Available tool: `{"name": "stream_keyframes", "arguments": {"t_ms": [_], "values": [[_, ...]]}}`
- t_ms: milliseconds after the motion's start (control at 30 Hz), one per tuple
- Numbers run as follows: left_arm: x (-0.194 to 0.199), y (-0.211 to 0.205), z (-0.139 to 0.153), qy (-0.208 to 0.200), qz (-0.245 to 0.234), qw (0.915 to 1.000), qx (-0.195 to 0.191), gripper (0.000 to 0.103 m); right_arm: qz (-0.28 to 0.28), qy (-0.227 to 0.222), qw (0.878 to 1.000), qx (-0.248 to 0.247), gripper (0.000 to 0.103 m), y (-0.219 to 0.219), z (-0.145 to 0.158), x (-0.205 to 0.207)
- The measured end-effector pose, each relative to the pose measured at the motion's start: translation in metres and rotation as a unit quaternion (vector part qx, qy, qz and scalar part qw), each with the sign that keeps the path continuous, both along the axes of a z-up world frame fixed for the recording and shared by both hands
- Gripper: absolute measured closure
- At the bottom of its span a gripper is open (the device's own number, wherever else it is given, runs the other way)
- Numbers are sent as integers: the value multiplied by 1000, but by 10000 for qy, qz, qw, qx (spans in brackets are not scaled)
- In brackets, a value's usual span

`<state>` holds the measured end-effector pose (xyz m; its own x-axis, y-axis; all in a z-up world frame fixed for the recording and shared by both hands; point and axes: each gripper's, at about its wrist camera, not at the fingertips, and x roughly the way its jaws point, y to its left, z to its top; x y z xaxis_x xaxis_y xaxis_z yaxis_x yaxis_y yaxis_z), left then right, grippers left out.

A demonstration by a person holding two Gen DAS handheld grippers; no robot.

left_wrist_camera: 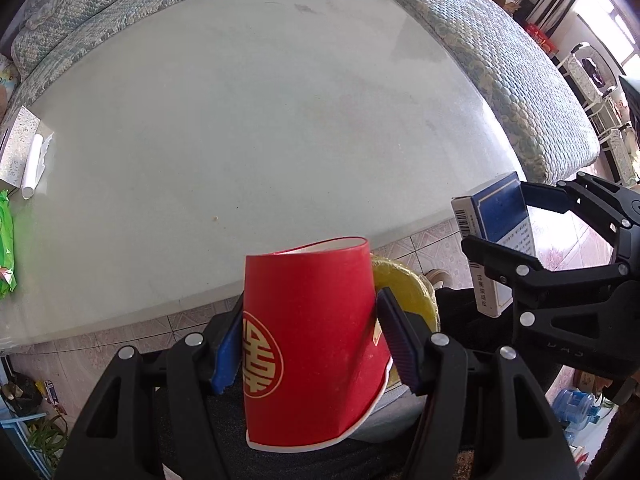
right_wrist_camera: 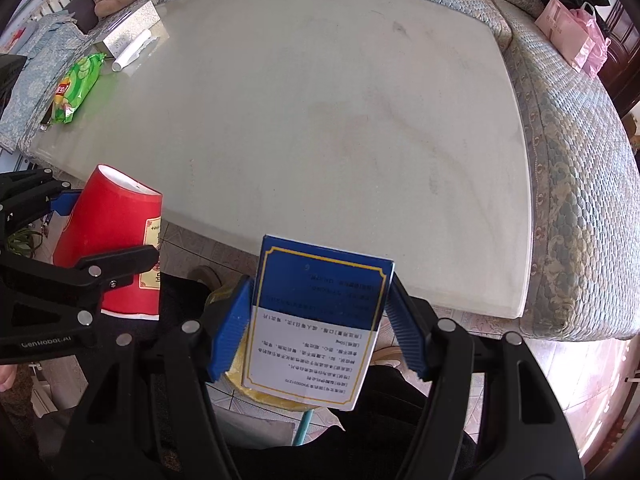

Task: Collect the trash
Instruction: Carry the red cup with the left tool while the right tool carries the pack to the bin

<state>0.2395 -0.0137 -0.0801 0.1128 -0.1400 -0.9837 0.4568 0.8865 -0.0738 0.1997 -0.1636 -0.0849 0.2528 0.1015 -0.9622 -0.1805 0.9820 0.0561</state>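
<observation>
The pale glass-topped table (right_wrist_camera: 340, 120) fills most of what I see, ringed by the quilted sofa (right_wrist_camera: 580, 200), and both my hands are off its near edge, over the tiled floor. That edge matters most for what comes next: the trash I have not yet picked up lies on the far left corner of the table, well away from both tongs. From where I am, the green snack bag (right_wrist_camera: 76, 88) is the nearest of it, with the white paper roll (right_wrist_camera: 130, 54) beyond, lying against a silver tissue box (right_wrist_camera: 128, 36). My left side is closer to them, and the snack bag's long axis runs roughly away from me along that table edge.

Below my hands something round and yellow (right_wrist_camera: 240, 360) shows behind the box; I take it for the bin, though most of it is hidden.

My left gripper (left_wrist_camera: 310, 344) is clenched on the red paper cup (left_wrist_camera: 312, 344), blue pads pressing its sides, mouth toward the camera and base tipped forward. My right gripper (right_wrist_camera: 318, 328) is clamped on the blue-and-white carton (right_wrist_camera: 316, 328), upright between the pads, printed face to me. The two loads hang near each other but apart.

I judge both need dropping before I go for the left corner.
</observation>
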Motion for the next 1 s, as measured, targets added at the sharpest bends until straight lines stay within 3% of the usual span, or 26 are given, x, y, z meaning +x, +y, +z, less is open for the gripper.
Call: {"name": "stream_keyframes", "arguments": {"t_ms": [433, 1000], "values": [[-39, -15, -62, 229, -227, 9995, -1, 43, 102, 158, 9998, -107, 38, 5, -53, -52], [-76, -33, -150, 587, -458, 9970, 231, 43, 172, 423, 9985, -304, 38, 13, -122, -75]]}}
